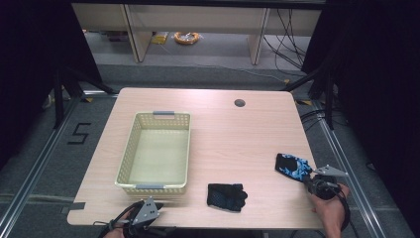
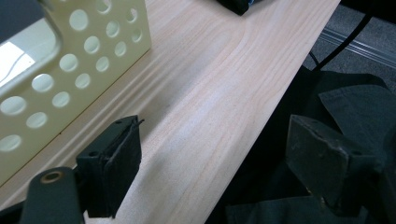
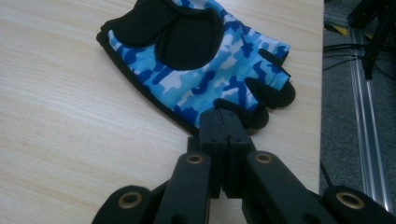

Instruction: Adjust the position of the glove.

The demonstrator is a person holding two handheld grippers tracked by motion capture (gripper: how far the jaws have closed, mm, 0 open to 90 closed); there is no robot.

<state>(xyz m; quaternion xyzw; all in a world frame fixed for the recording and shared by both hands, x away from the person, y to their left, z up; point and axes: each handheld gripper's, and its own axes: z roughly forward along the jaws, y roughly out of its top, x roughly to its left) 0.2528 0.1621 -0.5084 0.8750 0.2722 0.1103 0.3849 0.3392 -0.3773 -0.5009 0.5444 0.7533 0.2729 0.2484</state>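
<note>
While the cream basket (image 1: pixel 154 151) near the tabletop's (image 1: pixel 233 134) left edge is empty, neither of the 2 gloves has gone in, so the work looks barely begun. The right tongs (image 3: pixel 226 122) are pinched tight on the finger end of the blue camouflage glove (image 3: pixel 196 60), which lies flat at the right edge. The black glove (image 1: pixel 226 196) rests untouched near the front edge. The left tongs (image 2: pixel 212 158) gape wide and empty over the front-left corner.
</note>
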